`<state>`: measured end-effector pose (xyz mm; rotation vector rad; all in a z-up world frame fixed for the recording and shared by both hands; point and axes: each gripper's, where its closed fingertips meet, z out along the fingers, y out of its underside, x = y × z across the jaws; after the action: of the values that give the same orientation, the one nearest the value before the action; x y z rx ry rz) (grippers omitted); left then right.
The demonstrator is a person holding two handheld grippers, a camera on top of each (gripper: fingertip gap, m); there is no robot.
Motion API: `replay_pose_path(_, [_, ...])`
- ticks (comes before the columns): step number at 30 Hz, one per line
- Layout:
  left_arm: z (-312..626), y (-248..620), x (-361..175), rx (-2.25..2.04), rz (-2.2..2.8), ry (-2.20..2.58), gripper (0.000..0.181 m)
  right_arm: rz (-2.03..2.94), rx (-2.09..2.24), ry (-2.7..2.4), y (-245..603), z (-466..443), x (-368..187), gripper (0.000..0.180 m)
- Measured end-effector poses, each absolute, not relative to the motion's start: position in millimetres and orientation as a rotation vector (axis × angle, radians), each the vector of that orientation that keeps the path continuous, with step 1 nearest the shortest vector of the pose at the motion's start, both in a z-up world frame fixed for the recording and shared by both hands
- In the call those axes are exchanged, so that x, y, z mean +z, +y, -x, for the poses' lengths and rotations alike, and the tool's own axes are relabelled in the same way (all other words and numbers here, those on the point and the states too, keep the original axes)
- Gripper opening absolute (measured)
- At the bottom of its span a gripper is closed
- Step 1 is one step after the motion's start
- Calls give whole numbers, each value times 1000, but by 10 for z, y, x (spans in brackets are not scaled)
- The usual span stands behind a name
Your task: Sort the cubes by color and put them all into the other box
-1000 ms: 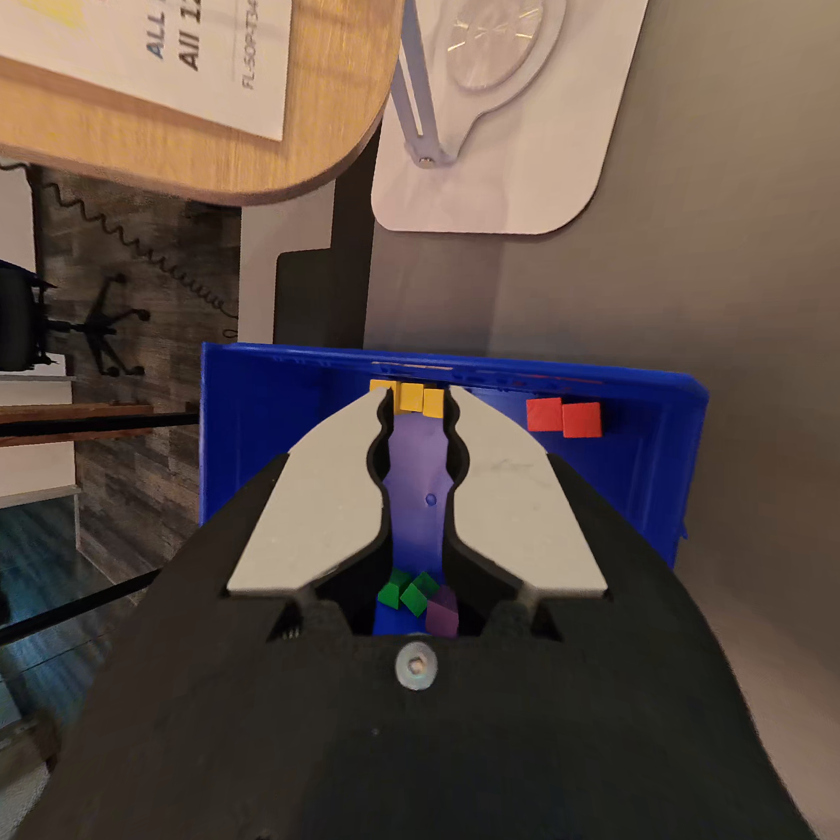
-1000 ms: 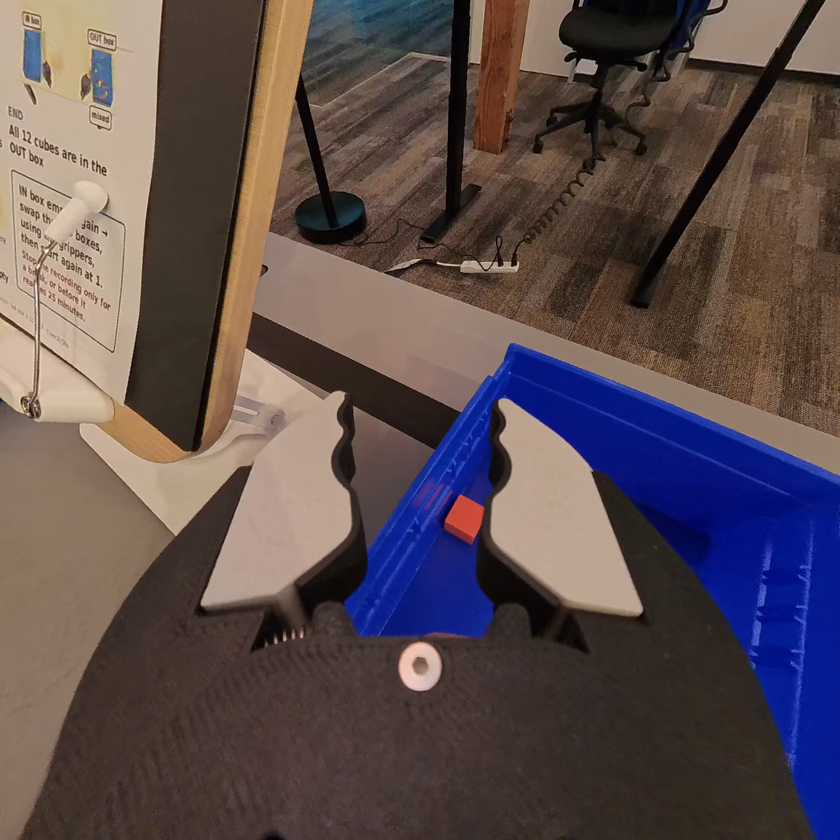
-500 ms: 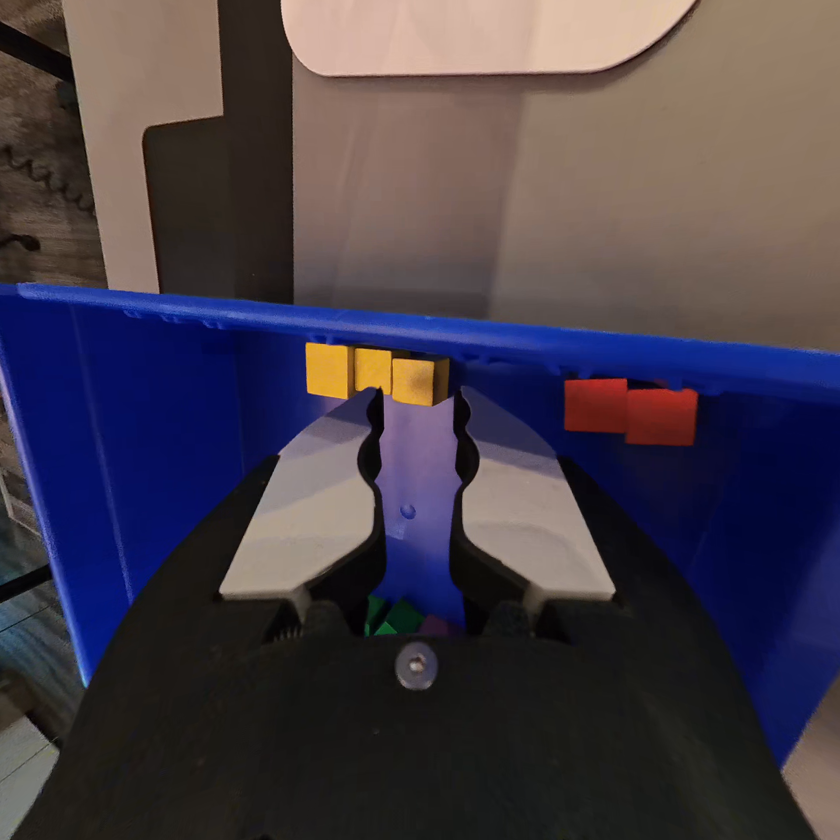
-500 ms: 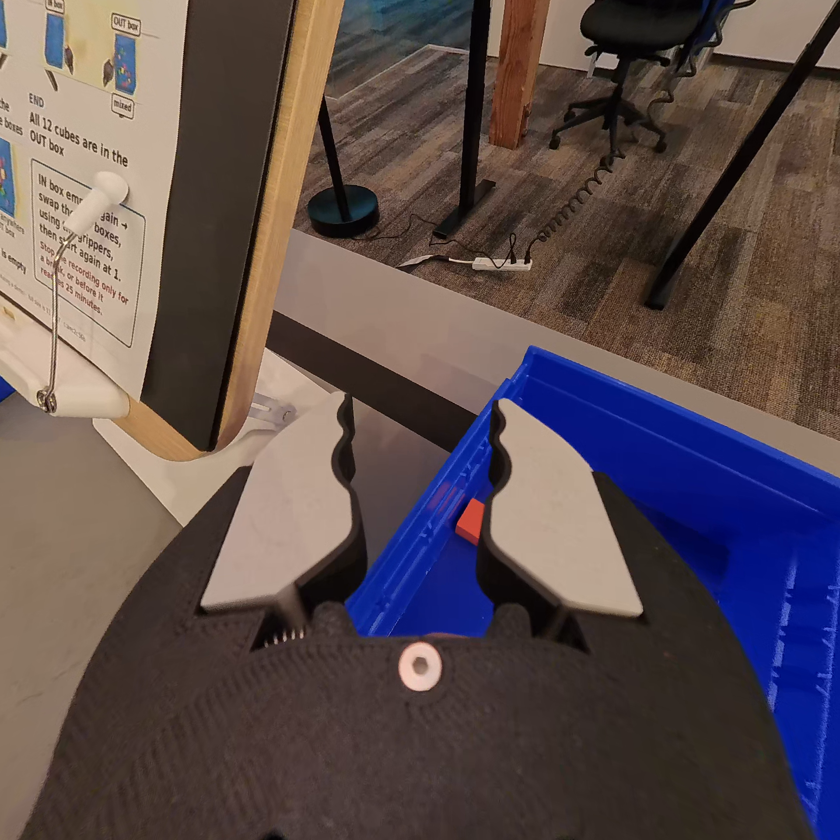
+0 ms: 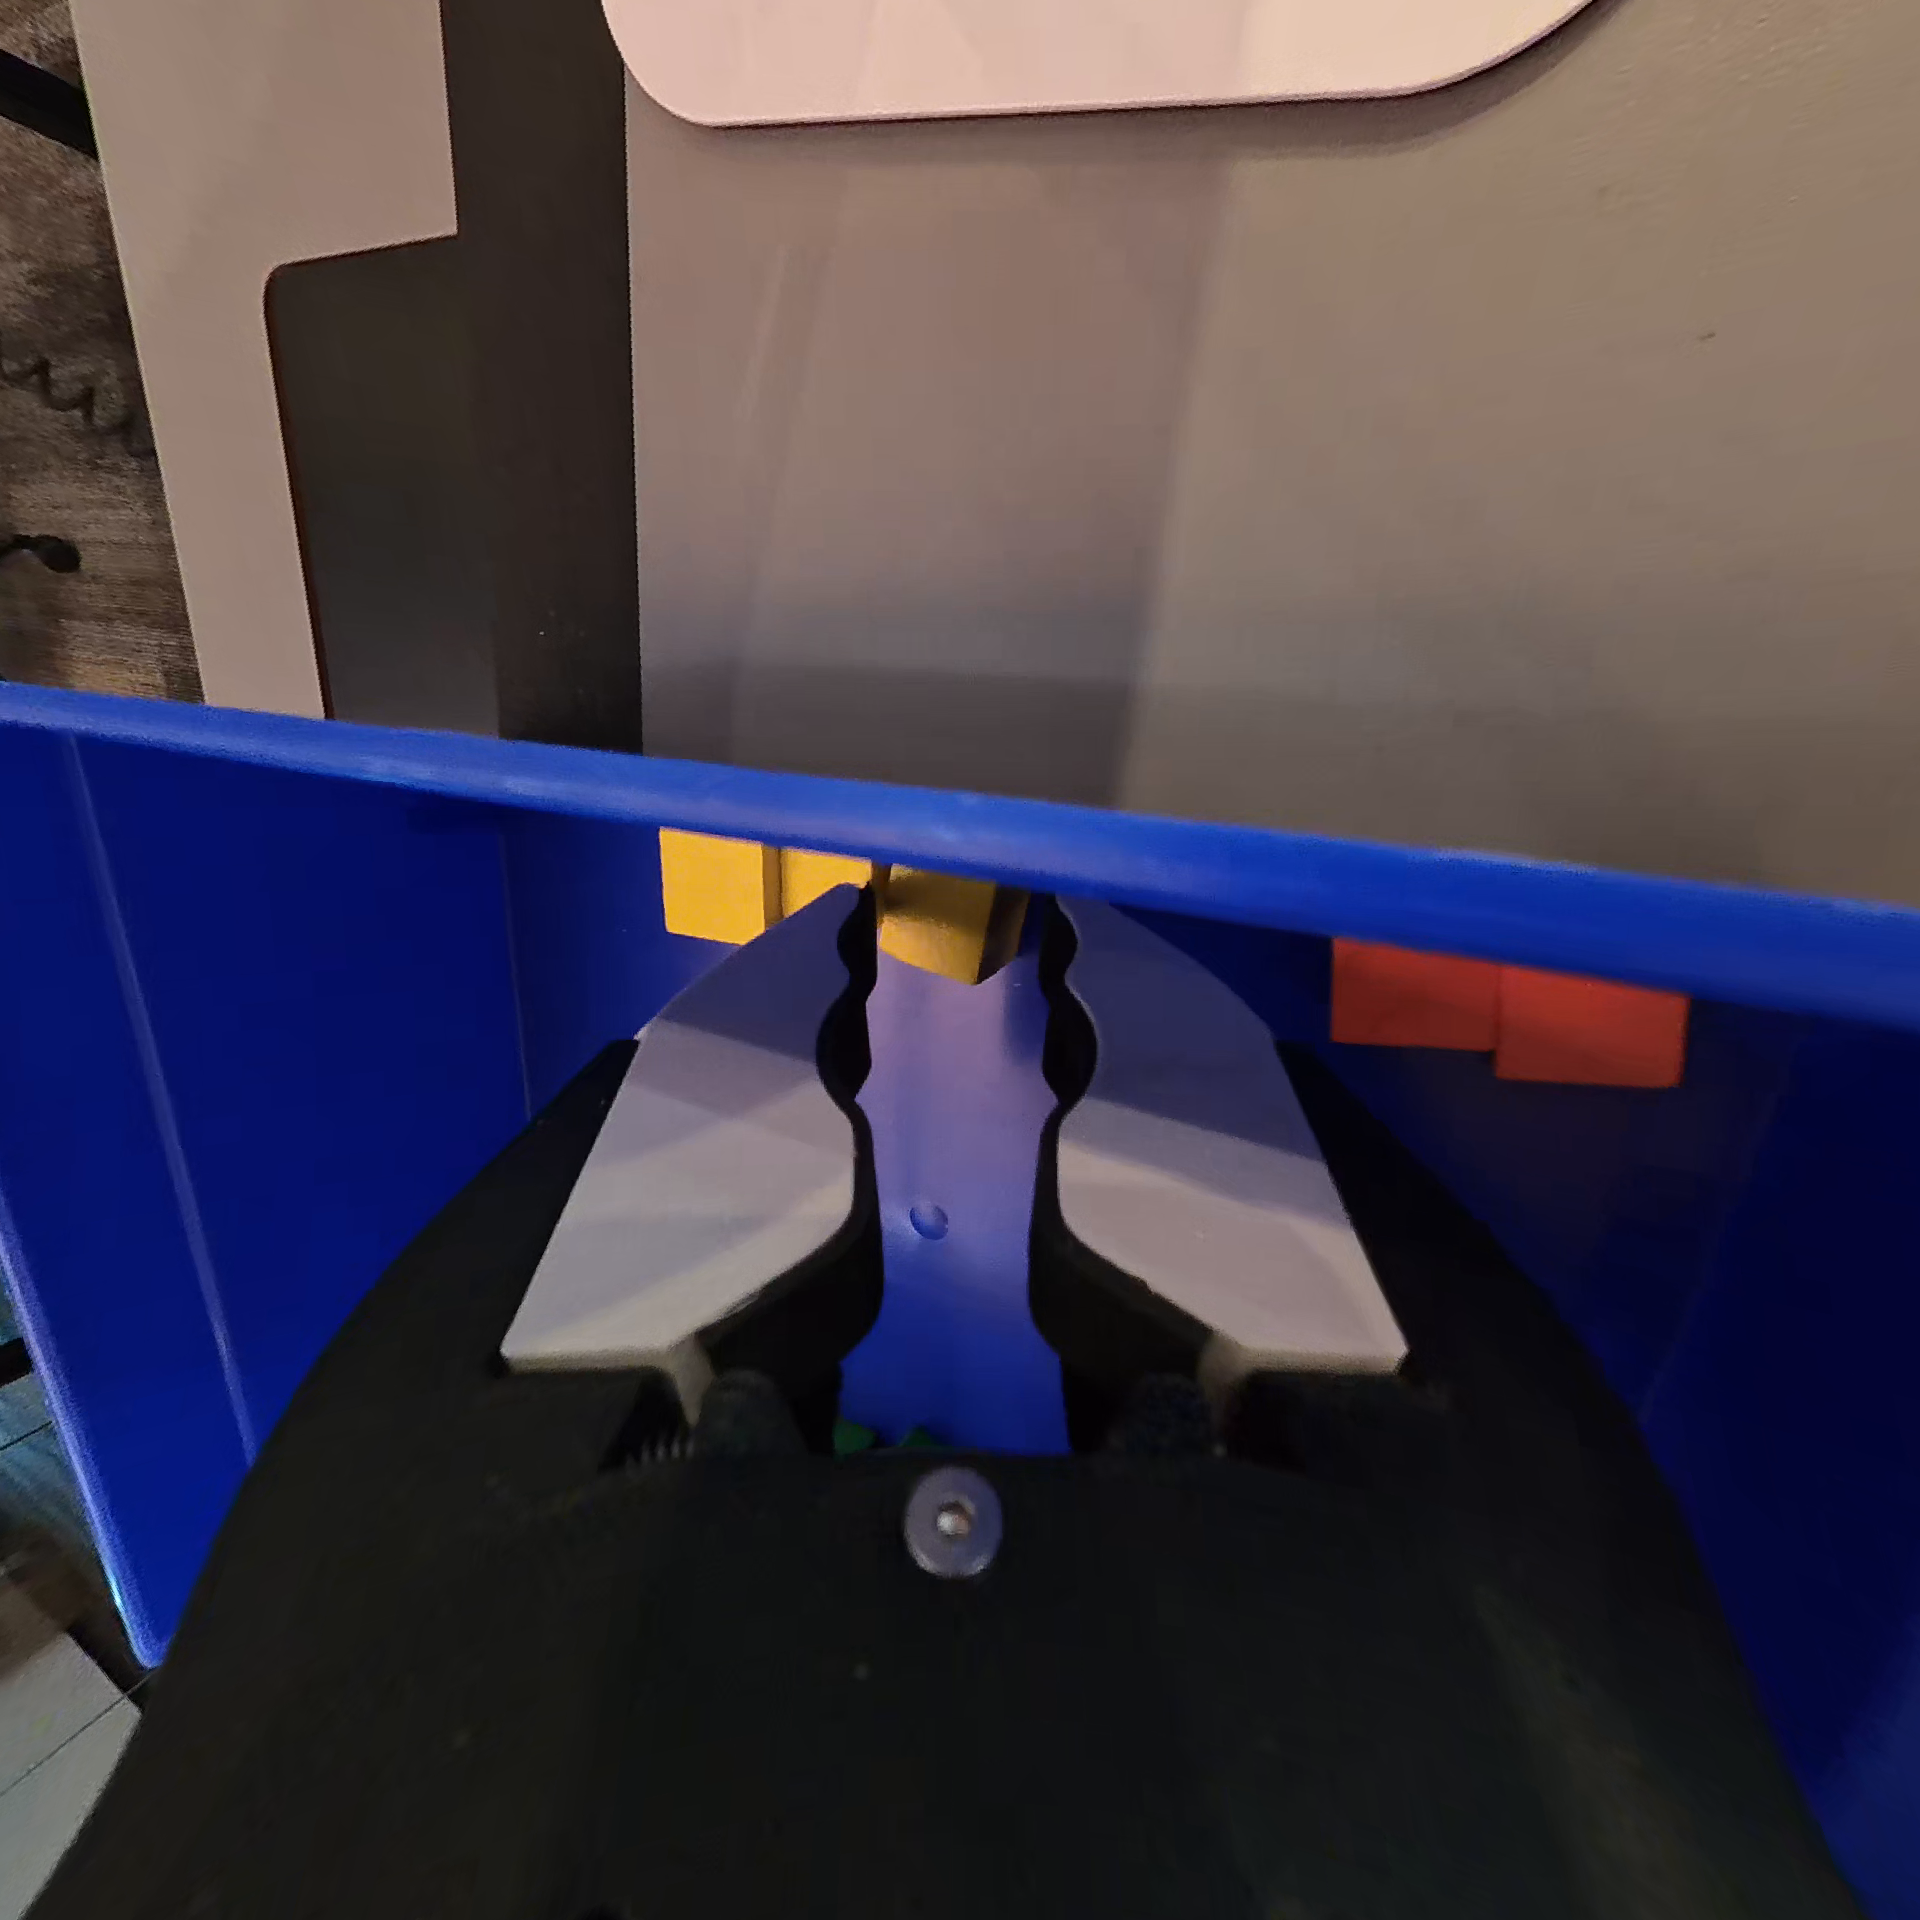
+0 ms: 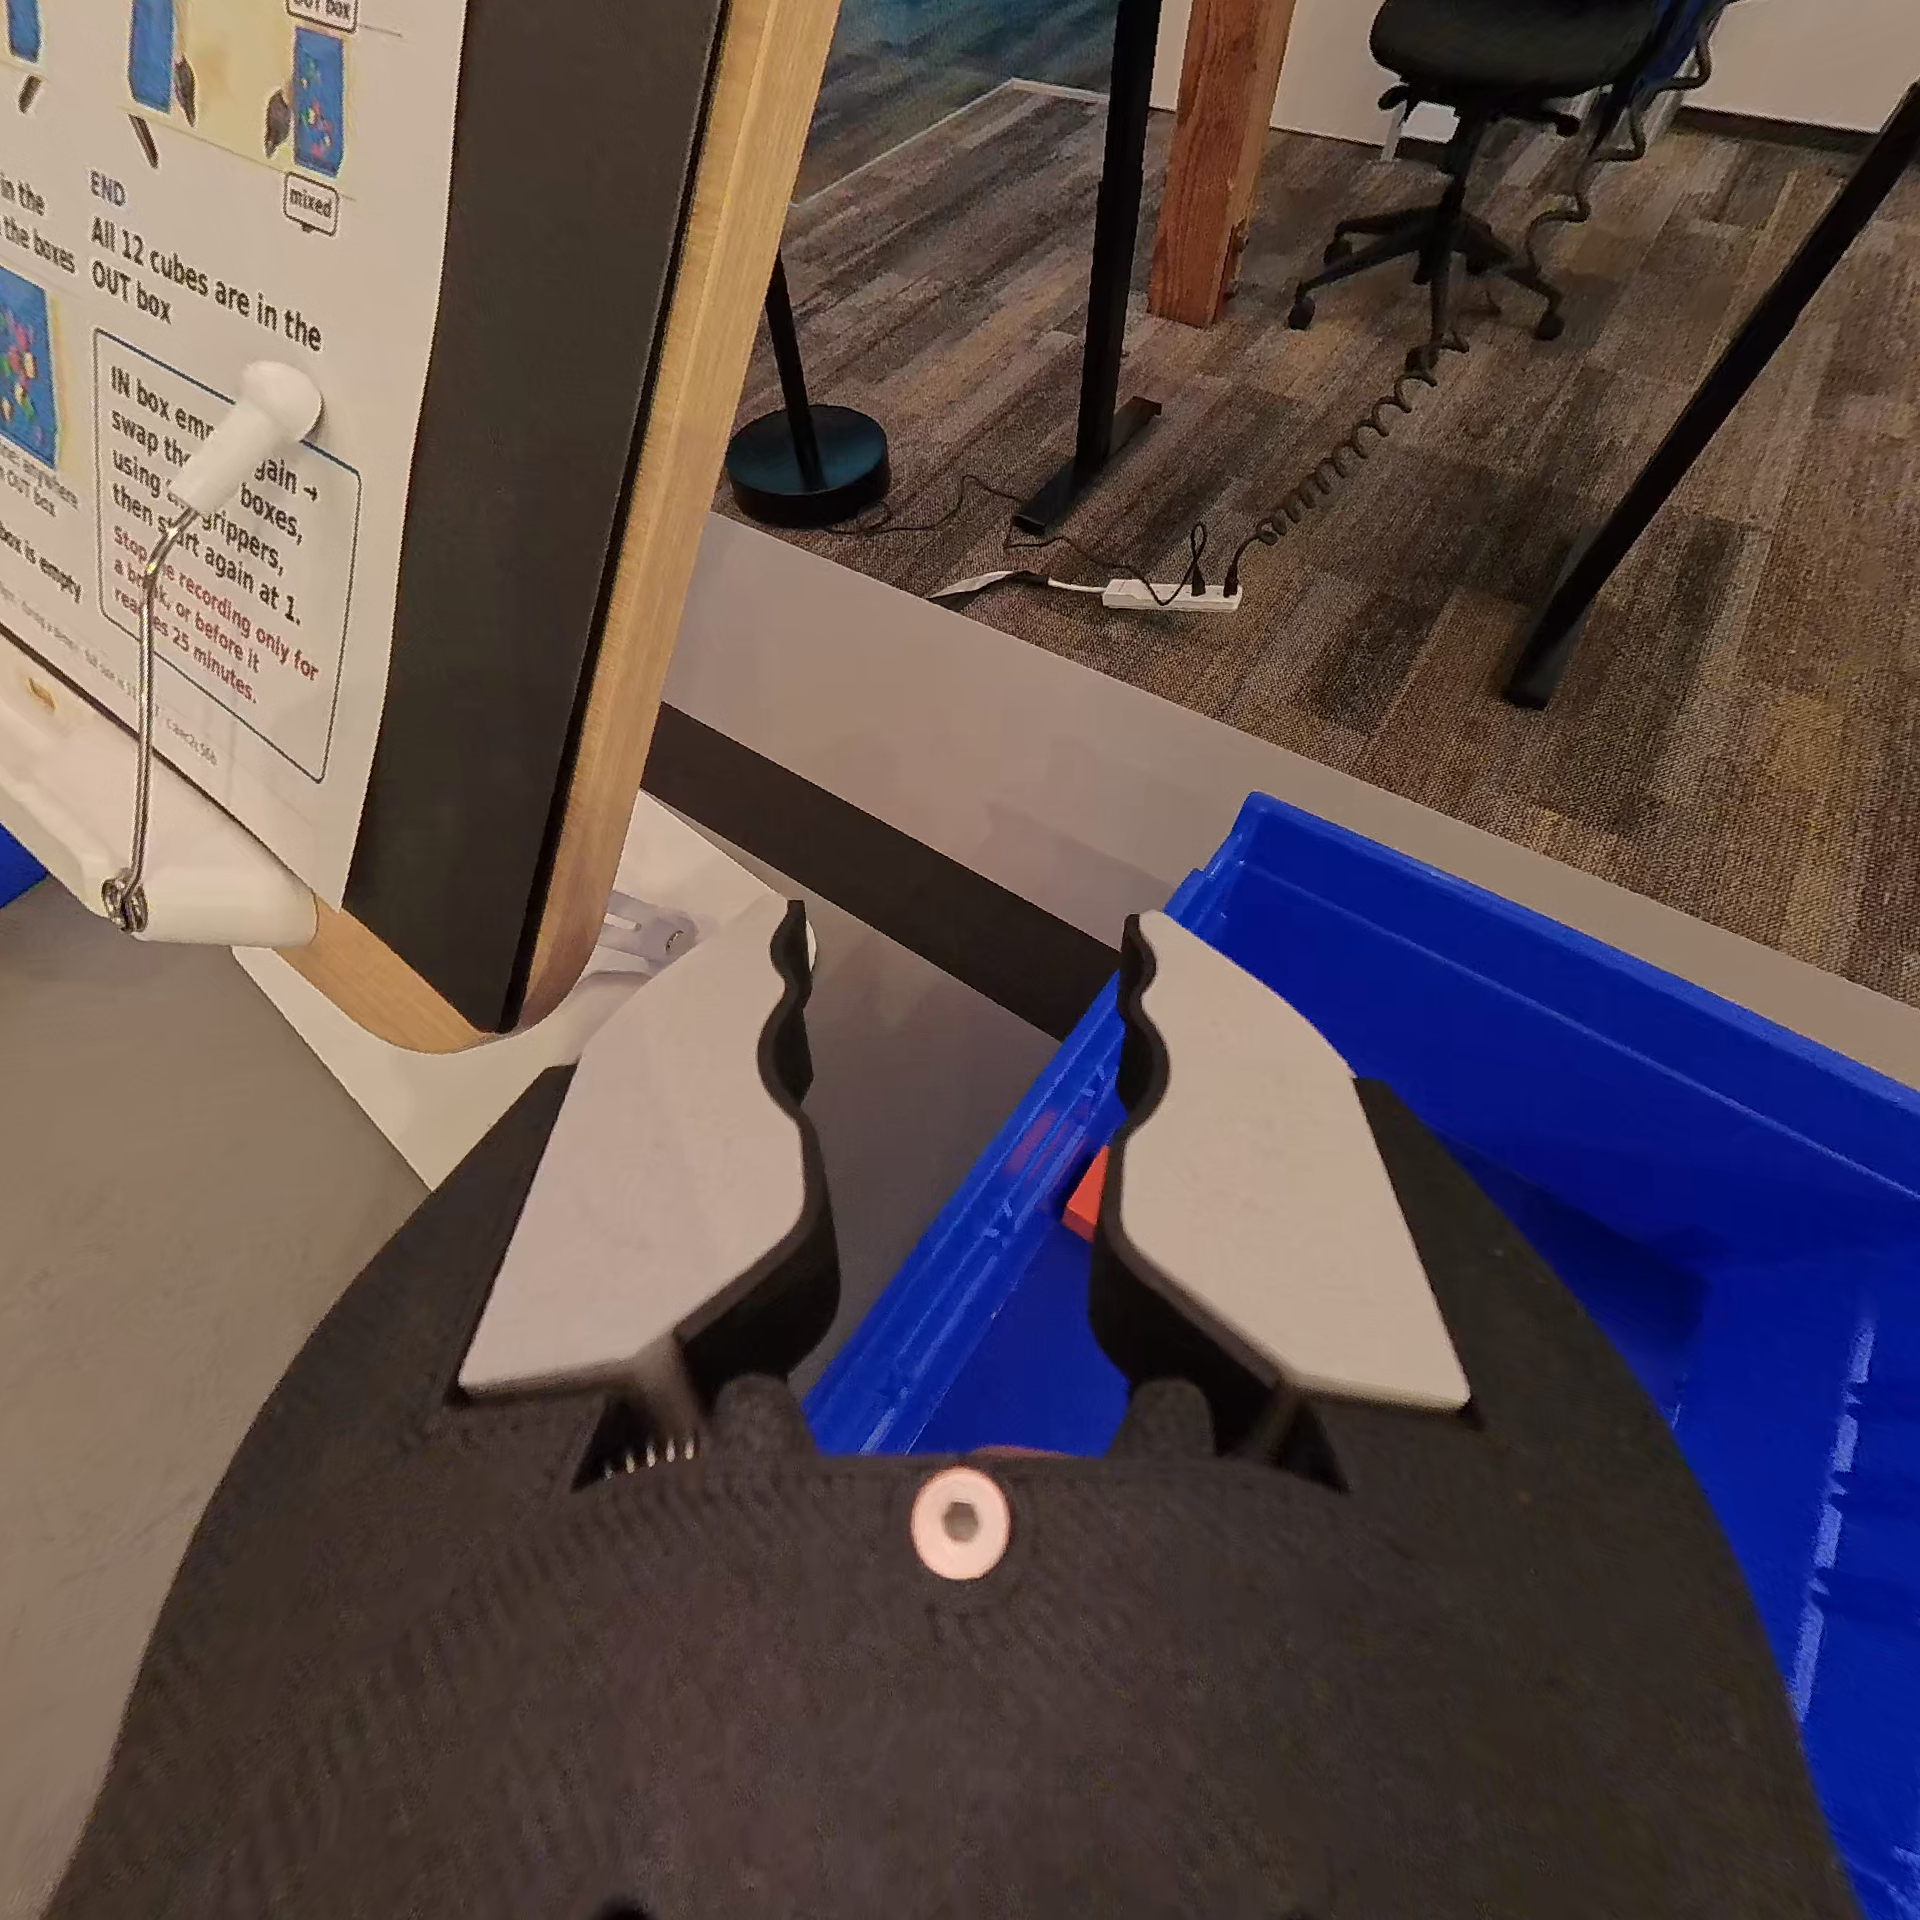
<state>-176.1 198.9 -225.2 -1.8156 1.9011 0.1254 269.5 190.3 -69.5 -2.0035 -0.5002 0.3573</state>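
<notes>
In the left wrist view my left gripper (image 5: 954,912) is open, deep inside a blue box (image 5: 1143,831), with its tips at the far wall. A yellow cube (image 5: 935,935) sits between the tips, turned a little. Two more yellow cubes (image 5: 717,888) line the wall to its left. Two red cubes (image 5: 1496,1013) lie against the wall on the right. Green cubes (image 5: 862,1439) peek out under the gripper body. In the right wrist view my right gripper (image 6: 961,935) is open and empty above the left rim of another blue box (image 6: 1558,1039). A red cube (image 6: 1086,1195) there is mostly hidden behind the right finger.
A wooden board with an instruction sheet (image 6: 582,520) stands on a white base (image 6: 343,1060) to the left of the right gripper; the base also shows in the left wrist view (image 5: 1039,62). The grey table's far edge (image 6: 935,675) lies beyond, with floor and an office chair (image 6: 1475,135) behind. About 45 cm separates my left fingertips from my right. Left tips and right tips are each some 25 cm from the white base (image 6: 343,1060).
My left gripper has moved forward and down into the box, so the rightmost yellow cube now lies between its tips and has turned. My right gripper has shifted slightly, hiding more of the red cube.
</notes>
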Motion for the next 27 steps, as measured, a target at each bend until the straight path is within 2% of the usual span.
replay_pose_path(9, [1815,1861,-2276,84,1861,1962,23,2001,360,-505,1896,-2691,-684,57])
replay_pose_path(27, [1817,1892,-2308,68,1858,1950,23,2001,362,-530,1880,-2625,-680,57])
